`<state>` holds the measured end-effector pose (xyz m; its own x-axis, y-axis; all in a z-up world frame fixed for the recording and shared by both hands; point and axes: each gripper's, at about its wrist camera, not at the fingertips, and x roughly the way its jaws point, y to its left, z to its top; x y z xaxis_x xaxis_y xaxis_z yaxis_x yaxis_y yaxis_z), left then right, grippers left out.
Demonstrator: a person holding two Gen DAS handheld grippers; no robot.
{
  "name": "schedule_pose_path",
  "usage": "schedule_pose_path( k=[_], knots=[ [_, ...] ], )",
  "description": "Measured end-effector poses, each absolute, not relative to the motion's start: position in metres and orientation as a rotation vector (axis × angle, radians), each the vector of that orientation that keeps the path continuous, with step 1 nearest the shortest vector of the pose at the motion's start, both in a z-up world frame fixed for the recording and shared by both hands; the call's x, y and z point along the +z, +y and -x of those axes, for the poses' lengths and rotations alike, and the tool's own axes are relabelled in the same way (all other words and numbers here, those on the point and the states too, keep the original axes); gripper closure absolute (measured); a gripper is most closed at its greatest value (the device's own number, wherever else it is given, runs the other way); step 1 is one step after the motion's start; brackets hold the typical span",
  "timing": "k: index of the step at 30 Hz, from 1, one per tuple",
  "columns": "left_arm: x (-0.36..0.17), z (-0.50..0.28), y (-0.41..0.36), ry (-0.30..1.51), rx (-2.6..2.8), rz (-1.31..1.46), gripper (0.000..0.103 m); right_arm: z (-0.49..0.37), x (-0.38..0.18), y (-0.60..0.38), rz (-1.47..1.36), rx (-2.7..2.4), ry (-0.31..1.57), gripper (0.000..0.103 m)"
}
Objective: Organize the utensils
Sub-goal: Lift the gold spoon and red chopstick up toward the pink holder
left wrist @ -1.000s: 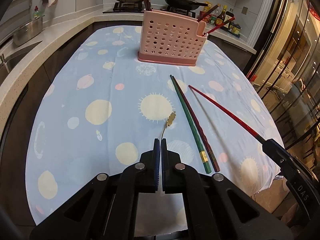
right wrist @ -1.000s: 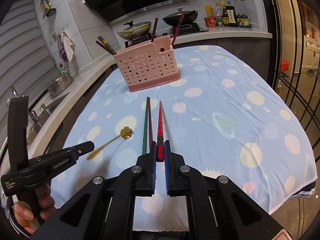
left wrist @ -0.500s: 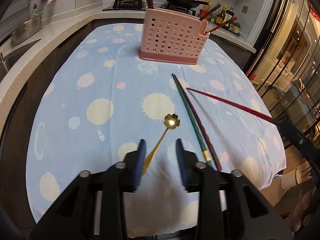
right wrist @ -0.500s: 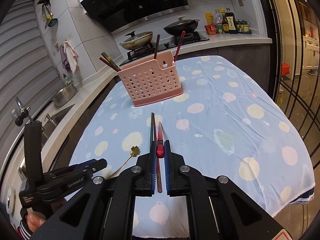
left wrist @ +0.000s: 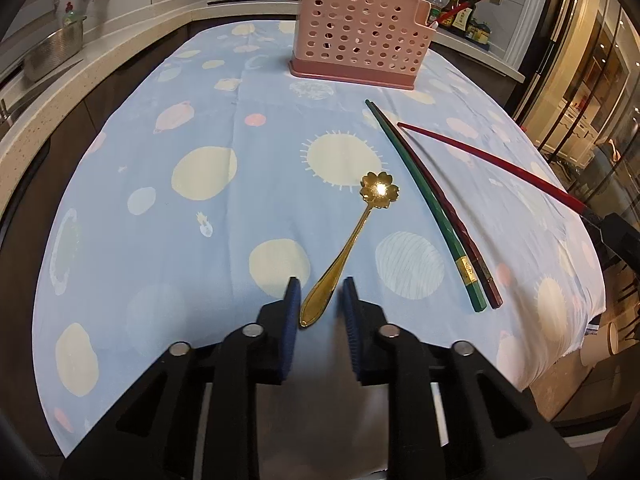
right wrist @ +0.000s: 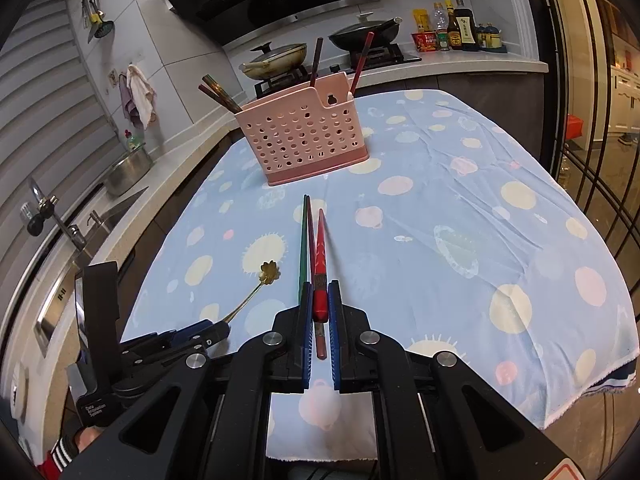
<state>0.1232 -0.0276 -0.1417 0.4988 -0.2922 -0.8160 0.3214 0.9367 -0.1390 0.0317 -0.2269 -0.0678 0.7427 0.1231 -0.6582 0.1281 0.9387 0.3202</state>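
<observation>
The gold spoon (left wrist: 352, 240) lies flat on the clothed worktop (left wrist: 160, 208), its flower bowl toward the pink basket (left wrist: 360, 32). It looks light, stiff and slick; the broad handle end is the best place to pinch. The left claw (left wrist: 320, 300), tilted down, straddles that end; its jaws have just been closing, pads not yet pressing. Further right, the right claw (right wrist: 320, 308) is clenched on a red chopstick (right wrist: 320, 264), pointing at the basket

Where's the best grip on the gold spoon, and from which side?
Grip the gold spoon on its wider handle end, from above, jaws straddling it crosswise. It lies flat on the tablecloth, flower bowl pointing away; the left gripper already brackets that end.
</observation>
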Motion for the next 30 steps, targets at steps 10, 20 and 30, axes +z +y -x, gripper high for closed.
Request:
schedule_pose_path(
  k=[10,20,30],
  knots=[
    [-0.102,-0.118,-0.027,0.932,-0.399,-0.006,0.102,-0.031,-0.055,-0.232,-0.362,-0.006,0.698,0.096],
    [-0.045,-0.14,-0.036,0.862,-0.433,0.028,0.102,-0.048,-0.007,-0.241,-0.349,-0.001,0.592,0.096],
    [0.01,-0.177,-0.057,0.762,-0.446,-0.002,0.102,-0.08,0.035,-0.249,-0.322,0.005,0.5,0.096]
  ],
)
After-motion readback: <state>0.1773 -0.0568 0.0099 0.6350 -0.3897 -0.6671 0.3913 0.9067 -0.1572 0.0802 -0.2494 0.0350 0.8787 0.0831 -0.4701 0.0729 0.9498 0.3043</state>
